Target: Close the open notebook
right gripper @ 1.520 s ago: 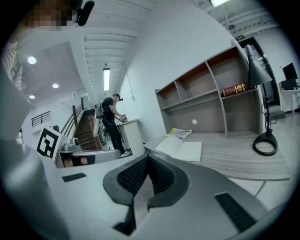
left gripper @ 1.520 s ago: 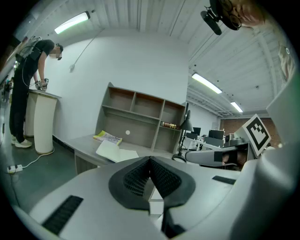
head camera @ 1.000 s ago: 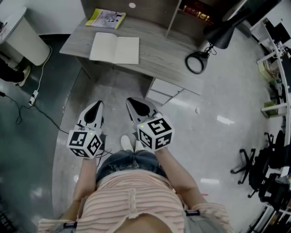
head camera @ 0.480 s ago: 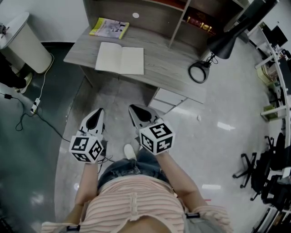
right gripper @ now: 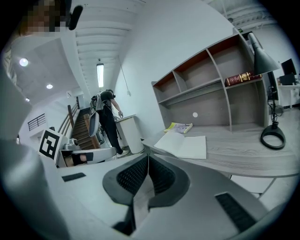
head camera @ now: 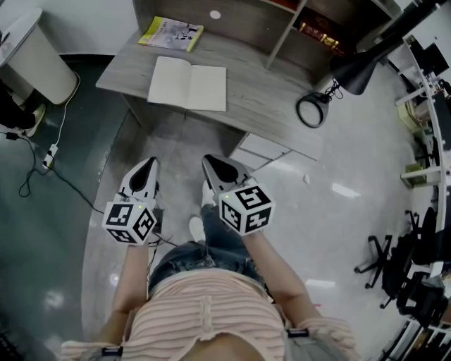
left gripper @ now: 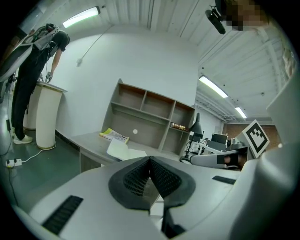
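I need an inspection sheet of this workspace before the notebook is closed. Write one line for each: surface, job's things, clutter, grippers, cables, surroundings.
Surface: grey wooden desk with a shelf unit at its back.
Job's things: notebook lies open and flat on the desk, blank pages up.
Clutter: yellow booklet behind the notebook; black desk lamp at the desk's right end.
Grippers: left gripper and right gripper both shut, empty, over the floor, short of the desk.
Cables: power strip with its cable on the dark floor left of the desk.
Surroundings: white bin at left with a person bent over it; office chairs at right.
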`<action>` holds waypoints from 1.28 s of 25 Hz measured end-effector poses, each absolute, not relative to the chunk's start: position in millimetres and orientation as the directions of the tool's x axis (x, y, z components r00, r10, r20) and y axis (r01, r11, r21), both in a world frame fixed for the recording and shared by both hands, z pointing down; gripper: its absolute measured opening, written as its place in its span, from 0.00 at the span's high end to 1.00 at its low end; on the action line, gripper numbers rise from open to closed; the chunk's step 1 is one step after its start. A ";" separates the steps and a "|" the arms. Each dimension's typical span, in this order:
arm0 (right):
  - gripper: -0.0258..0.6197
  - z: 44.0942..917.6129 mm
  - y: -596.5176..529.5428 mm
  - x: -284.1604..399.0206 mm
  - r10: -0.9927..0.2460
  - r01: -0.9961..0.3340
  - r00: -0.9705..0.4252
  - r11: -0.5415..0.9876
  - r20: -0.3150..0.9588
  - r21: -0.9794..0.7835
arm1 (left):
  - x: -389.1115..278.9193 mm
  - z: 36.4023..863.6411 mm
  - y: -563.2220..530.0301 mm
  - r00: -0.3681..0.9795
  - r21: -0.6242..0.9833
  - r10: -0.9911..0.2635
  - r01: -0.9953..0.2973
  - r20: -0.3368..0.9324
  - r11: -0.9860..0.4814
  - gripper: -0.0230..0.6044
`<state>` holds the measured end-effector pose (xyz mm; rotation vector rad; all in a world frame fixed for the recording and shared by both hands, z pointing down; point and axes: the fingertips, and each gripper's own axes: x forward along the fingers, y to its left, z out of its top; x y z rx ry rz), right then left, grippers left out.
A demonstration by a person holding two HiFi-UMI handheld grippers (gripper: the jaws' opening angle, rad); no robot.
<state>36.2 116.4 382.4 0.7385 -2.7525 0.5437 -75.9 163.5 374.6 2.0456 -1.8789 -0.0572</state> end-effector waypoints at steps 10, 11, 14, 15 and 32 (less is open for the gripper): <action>0.93 389.6 64.9 10.4 -0.412 -0.514 -0.845 0.802 0.341 -0.304 | -104.6 389.3 118.7 0.095 0.295 -0.964 -0.955 0.248 -0.018 0.95; 0.93 390.7 57.2 7.8 -0.412 -0.515 -0.844 0.801 0.343 -0.306 | -107.8 391.3 112.1 0.093 0.297 -0.963 -0.955 0.252 -0.014 0.95; 0.93 395.5 33.9 -0.8 -0.410 -0.519 -0.841 0.796 0.352 -0.313 | -118.6 399.7 92.4 0.081 0.302 -0.958 -0.953 0.274 0.006 0.95; 0.93 397.0 25.9 -4.3 -0.407 -0.518 -0.842 0.795 0.354 -0.317 | -122.8 402.6 85.4 0.075 0.302 -0.956 -0.953 0.283 0.015 0.95; 0.93 409.0 -92.5 -31.9 -0.356 -0.490 -0.853 0.798 0.381 -0.351 | -197.6 430.2 -13.0 -0.089 0.298 -0.910 -0.928 0.405 0.224 0.94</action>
